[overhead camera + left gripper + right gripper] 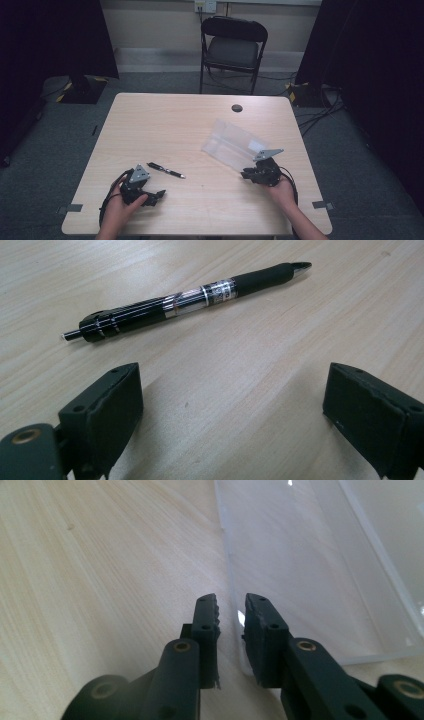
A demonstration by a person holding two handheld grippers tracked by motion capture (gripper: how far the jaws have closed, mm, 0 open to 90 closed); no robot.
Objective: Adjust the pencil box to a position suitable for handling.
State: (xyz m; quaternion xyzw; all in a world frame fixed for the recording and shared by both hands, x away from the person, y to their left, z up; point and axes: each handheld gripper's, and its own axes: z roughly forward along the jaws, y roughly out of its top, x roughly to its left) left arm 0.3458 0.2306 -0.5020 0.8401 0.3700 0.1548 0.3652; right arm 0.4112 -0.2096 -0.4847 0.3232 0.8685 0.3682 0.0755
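Observation:
A black pen (166, 170) lies on the wooden table (165, 120), left of middle. My left gripper (154, 195) rests on the table just in front of the pen, its jaws spread wide and nothing between them. In the left gripper view the pen (190, 297) lies crosswise beyond the open gripper (230, 390). A clear plastic case (231, 141) lies flat at the right. My right gripper (248, 174) sits at the case's near corner. In the right gripper view this gripper (232, 605) has its jaws nearly together, with the rim of the case (310, 555) between them.
A small round dark grommet (237, 108) sits near the table's far edge. A black folding chair (232, 47) stands beyond the table. Cables lie on the floor at the right, and dark curtains hang on both sides.

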